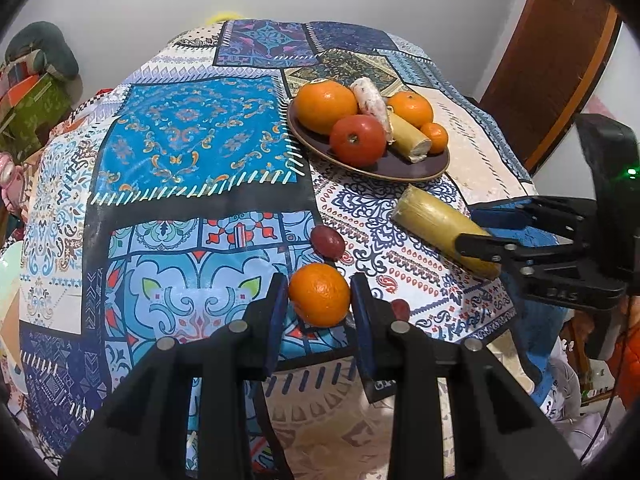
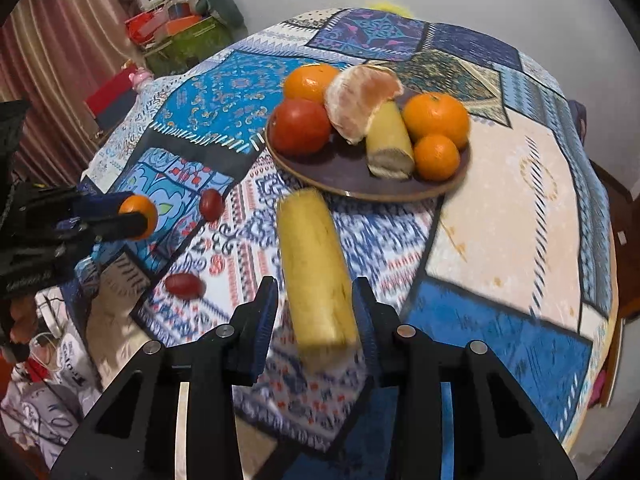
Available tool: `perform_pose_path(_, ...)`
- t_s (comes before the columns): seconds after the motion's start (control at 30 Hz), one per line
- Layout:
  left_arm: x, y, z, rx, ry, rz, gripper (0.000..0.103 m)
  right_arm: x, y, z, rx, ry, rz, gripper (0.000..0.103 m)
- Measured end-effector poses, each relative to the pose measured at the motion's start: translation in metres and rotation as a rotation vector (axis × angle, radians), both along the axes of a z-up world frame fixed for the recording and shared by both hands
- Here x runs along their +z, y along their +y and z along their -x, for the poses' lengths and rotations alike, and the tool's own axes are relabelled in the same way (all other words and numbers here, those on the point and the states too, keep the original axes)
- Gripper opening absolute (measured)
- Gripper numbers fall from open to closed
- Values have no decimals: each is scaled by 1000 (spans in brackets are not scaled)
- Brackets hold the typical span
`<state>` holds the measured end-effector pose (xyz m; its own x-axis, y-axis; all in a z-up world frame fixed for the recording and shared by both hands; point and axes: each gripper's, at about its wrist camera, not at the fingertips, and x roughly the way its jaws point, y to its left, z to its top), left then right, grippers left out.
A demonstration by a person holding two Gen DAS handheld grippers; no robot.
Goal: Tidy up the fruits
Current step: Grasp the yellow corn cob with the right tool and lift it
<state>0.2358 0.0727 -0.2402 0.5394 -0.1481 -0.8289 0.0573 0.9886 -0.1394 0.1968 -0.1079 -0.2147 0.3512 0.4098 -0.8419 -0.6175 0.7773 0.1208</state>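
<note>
My left gripper [image 1: 319, 300] is shut on a small orange [image 1: 319, 294] near the table's front edge; it also shows in the right wrist view [image 2: 140, 216]. My right gripper [image 2: 316, 312] has its jaws around a long yellow banana piece [image 2: 316, 272], which also shows in the left wrist view [image 1: 440, 232]. A dark plate [image 1: 424, 168] holds oranges, a red tomato [image 1: 357, 140], a peeled citrus piece [image 2: 360, 100] and a short banana piece [image 2: 390, 144]. Two small red fruits [image 2: 211, 204] [image 2: 185, 285] lie on the cloth.
The round table has a patterned cloth [image 1: 192, 136]. A wooden door [image 1: 560, 48] stands at the right. Boxes and clutter [image 2: 180, 32] sit beyond the far left edge. The table edge [image 1: 320, 364] is close below my left gripper.
</note>
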Motion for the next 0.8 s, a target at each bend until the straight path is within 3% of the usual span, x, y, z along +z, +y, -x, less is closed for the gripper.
perform_pose_path(0.07, -2, 1, -3, 0, 4, 1, 32, -5, 9, -5, 17, 1, 22, 44)
perform_pose_path(0.37, -11, 5, -15, 10, 20, 0, 32, -25, 28, -13, 13, -14, 40, 41)
perform_pose_path(0.8, 9, -2, -20, -5, -27, -16, 32, 1, 13, -1, -32, -64, -60, 36)
